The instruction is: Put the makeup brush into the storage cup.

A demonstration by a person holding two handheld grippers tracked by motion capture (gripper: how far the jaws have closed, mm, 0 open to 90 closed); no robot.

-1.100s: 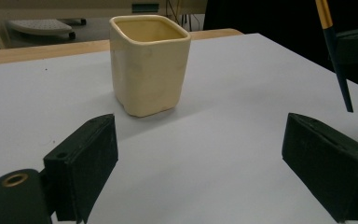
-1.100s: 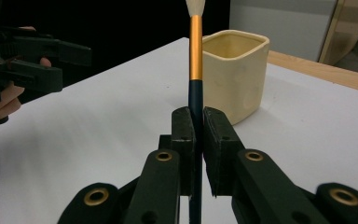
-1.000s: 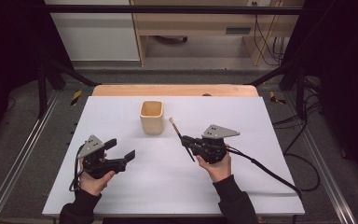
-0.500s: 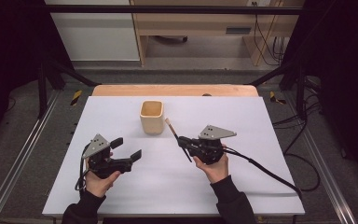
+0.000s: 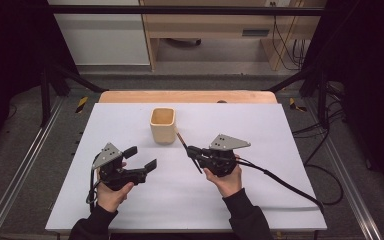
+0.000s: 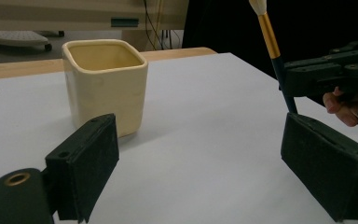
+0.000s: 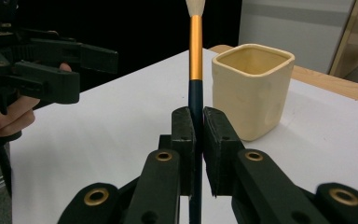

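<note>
The brush (image 7: 195, 70) is clipped at its bristle tip by the top edge of the right gripper view, its lower shaft is hidden between the clamped pads (image 7: 182, 140), and the cup (image 5: 162, 125) interior bottom cannot be seen.

This is a lab-like recording room: a white-topped wooden table (image 5: 130, 200) stands inside a black metal frame (image 5: 180, 10), with loose black cables (image 5: 280, 40) and light wooden furniture (image 5: 205, 25) behind the table.

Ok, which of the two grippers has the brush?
The right gripper: its fingers are clamped on the brush shaft, bristles up. The left gripper is open and empty.
</note>
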